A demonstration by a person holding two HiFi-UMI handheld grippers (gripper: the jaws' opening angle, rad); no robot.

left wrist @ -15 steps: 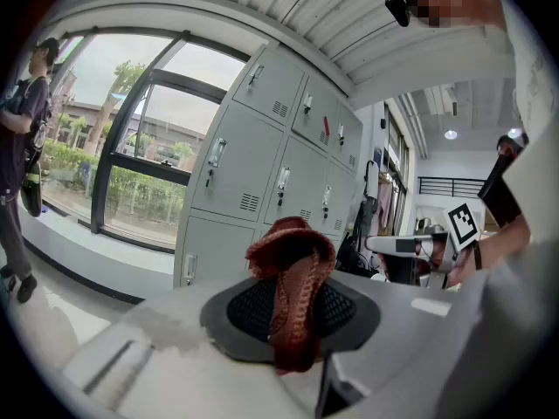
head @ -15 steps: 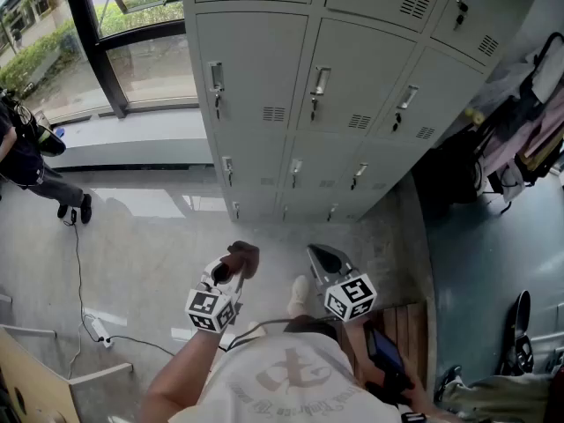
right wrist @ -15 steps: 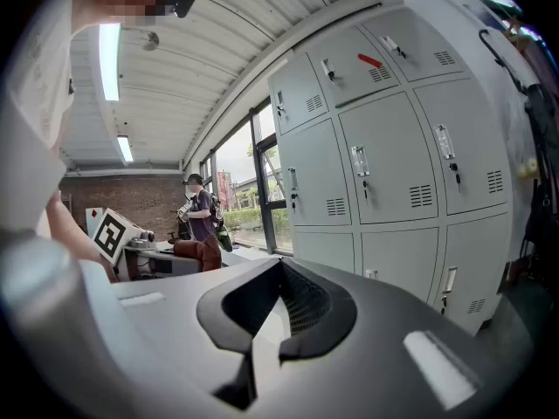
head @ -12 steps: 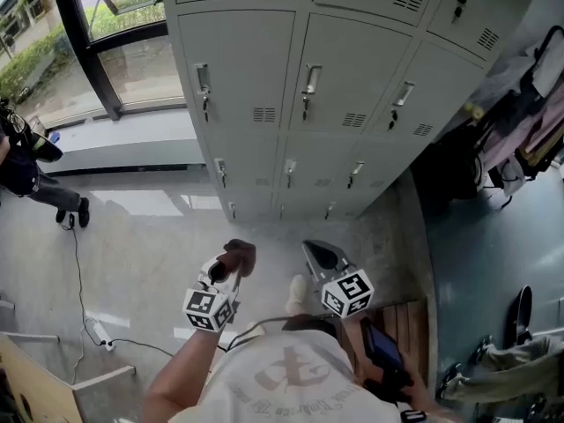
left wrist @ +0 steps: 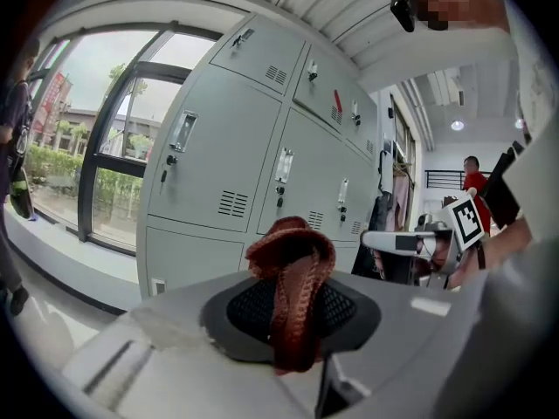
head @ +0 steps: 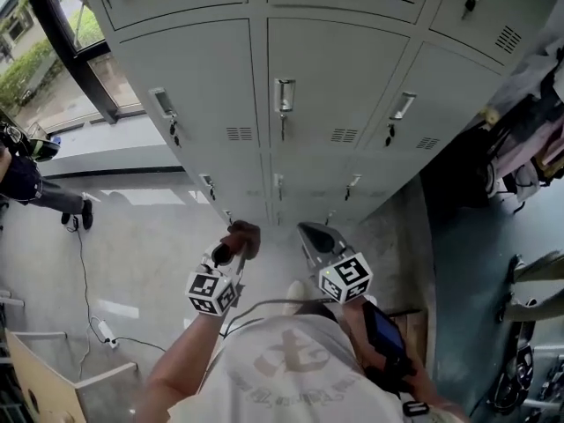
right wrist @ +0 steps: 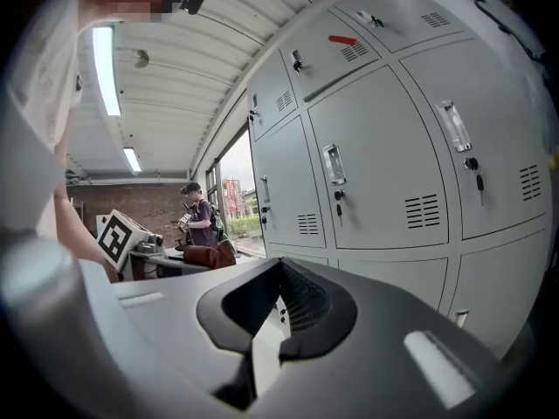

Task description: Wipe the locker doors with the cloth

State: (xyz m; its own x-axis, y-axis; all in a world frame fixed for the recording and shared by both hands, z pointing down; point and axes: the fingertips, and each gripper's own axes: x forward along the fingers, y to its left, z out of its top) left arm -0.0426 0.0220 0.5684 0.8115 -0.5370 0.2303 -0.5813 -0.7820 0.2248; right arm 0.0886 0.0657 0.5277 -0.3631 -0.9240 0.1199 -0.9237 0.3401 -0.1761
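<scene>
Grey metal locker doors (head: 326,86) with handles, keys and vent slots fill the top of the head view, and they stand ahead in the left gripper view (left wrist: 227,164) and the right gripper view (right wrist: 384,173). A reddish-brown cloth (head: 245,233) is bunched at the tip of my left gripper (head: 234,243), which is shut on it; the cloth (left wrist: 293,269) drapes over the dark pads. My right gripper (head: 310,234) is beside it, shut and holding nothing. Both grippers hang short of the lower lockers, not touching them.
A tall window (head: 53,51) is at the left, with a person (head: 26,183) standing by it. A power strip and cable (head: 104,331) lie on the floor. Bags and clothes (head: 529,139) hang to the right of the lockers. A cardboard box (head: 53,377) sits bottom left.
The person has stepped closer to the lockers, which now fill more of the view. Both grippers moved forward and a little up. The cloth stays in the left gripper.
</scene>
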